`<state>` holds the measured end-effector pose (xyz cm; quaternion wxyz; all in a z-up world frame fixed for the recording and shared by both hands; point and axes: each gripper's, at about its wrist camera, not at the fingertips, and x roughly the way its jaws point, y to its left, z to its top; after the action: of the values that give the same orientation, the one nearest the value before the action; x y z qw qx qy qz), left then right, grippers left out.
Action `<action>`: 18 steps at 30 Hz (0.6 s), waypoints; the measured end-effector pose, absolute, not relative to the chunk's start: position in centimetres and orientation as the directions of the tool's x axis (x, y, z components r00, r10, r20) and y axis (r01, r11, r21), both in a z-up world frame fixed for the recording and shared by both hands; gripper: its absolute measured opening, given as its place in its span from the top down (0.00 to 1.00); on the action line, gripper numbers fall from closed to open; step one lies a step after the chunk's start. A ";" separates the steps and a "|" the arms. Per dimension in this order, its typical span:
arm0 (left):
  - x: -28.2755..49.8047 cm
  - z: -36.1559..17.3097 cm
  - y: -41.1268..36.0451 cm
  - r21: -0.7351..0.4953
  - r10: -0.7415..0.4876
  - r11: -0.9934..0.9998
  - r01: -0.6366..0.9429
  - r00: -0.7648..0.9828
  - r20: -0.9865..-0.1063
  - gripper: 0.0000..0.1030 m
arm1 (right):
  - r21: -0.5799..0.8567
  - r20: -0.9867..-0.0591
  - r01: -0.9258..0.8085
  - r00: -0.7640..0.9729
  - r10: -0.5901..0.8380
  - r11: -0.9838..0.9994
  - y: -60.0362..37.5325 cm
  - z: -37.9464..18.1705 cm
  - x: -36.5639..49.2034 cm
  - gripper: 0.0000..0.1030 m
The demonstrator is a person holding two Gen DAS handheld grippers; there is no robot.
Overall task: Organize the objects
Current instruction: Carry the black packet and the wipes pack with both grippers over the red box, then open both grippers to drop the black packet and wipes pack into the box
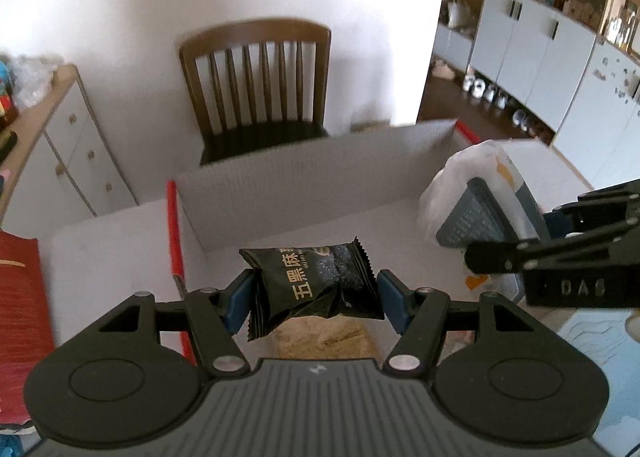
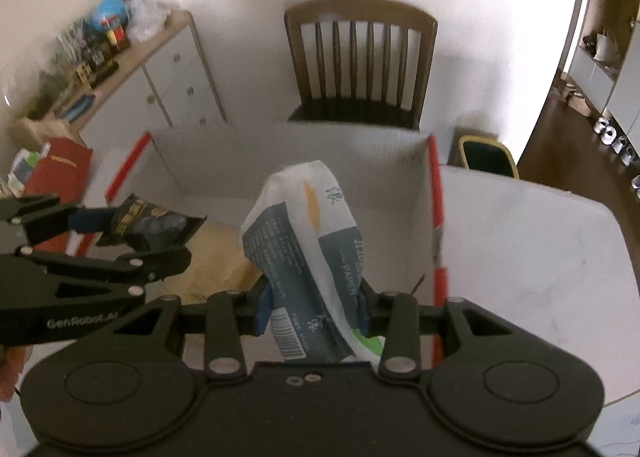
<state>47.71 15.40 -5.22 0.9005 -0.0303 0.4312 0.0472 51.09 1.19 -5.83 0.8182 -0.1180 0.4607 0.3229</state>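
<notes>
While the left gripper (image 1: 316, 293) pinches a crinkly black foil packet (image 1: 316, 281), the right gripper (image 2: 312, 309) squeezes a soft tissue pack (image 2: 312, 241) — seemingly plastic-wrapped.

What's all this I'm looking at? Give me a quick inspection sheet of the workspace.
Surface: white table.
Job's things: open cardboard box; black snack packet; tissue pack.
Clutter: red bag beside the box.
Grippers: left tool shut on the snack packet; right tool shut on the tissue pack; both over the box.
Cables: nothing seen.
Surroundings: wooden chair, white cabinets.
</notes>
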 end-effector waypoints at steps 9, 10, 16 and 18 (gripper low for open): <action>49.2 -8.6 15.3 0.031 0.055 0.998 -0.053 0.559 -0.828 0.36 | 0.044 -0.871 -0.661 0.342 0.353 0.750 2.7 -8.9 50.9 0.61; 49.3 -8.6 15.1 0.041 0.059 0.998 -0.044 0.557 -0.828 0.36 | 0.037 -0.871 -0.661 0.346 0.349 0.749 2.8 -9.0 51.0 0.61; 50.0 -9.3 14.3 0.081 0.065 0.997 0.006 0.535 -0.842 0.36 | 0.006 -0.877 -0.676 0.350 0.328 0.737 2.6 -9.4 50.7 0.57; 50.2 -9.7 14.3 0.078 0.060 0.997 0.014 0.521 -0.852 0.36 | 0.002 -0.878 -0.682 0.349 0.327 0.732 2.5 -9.3 50.6 0.57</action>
<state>50.22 14.25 -9.66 0.8711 0.0376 0.4894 0.0132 50.59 2.53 -9.34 0.7998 -0.1863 0.4756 0.3155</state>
